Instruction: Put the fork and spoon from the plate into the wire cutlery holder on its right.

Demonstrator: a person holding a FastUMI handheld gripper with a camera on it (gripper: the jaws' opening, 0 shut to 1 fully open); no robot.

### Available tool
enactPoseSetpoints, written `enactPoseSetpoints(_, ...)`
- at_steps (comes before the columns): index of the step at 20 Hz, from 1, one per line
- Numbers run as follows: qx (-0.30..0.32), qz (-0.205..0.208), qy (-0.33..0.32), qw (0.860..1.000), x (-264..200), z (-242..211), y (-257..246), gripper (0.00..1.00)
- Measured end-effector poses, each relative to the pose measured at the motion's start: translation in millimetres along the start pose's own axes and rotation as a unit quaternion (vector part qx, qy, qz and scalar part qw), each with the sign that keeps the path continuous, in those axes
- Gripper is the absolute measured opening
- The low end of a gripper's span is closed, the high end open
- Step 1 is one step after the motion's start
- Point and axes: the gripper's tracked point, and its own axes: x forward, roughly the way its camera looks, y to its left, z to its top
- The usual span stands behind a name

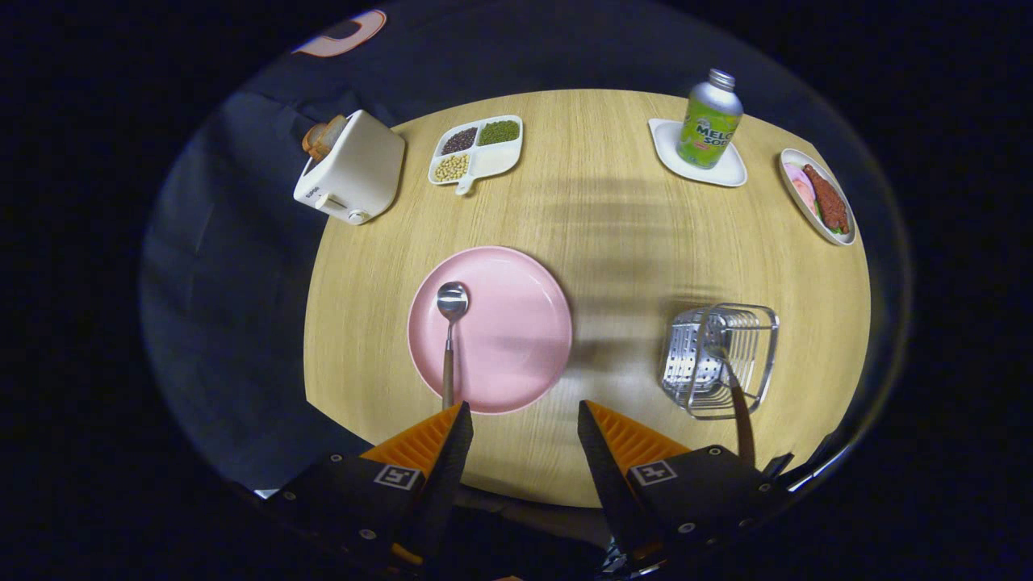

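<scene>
The table (613,210) was a round wooden top, carrying everything else. The pink plate (516,339) lay just ahead of the fingers. To its right stood the wire holder (722,355), well apart from it, with a long handle already leaning out of it toward the gripper; that looked like the fork (738,403), though its head was hidden among the wires. At the far side sat a toaster (351,169), a divided dish (480,149) of beans, a bottle (710,121) on a white coaster, and a small plate of food (819,198).

The gripper (524,424) hung spread wide and empty above the near table edge.

The spoon (449,339) rested on the left part of the plate, bowl away from the gripper, its handle running back over the rim to end just beside the left finger. It seemed light, rigid and slick, likely to pivot or slide if pinched near the bowl. The best hold was probably across the handle where it overhung the rim, since there the fingers could close without scraping the plate.
</scene>
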Motion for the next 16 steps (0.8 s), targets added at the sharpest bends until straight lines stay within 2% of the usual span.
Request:
enactPoseSetpoints(6, -0.023, -0.002, 0.015, 1.0, 44, 4, 42, 0.9)
enactPoseSetpoints(11, -0.04, -0.016, 0.038, 0.998, 87, -4, 57, 0.92)
enactPoseSetpoints(13, -0.041, -0.021, 0.052, 0.998, 102, -12, 61, 0.89)
enactPoseSetpoints(16, -0.035, -0.021, 0.061, 0.997, 122, -18, 68, 0.76)
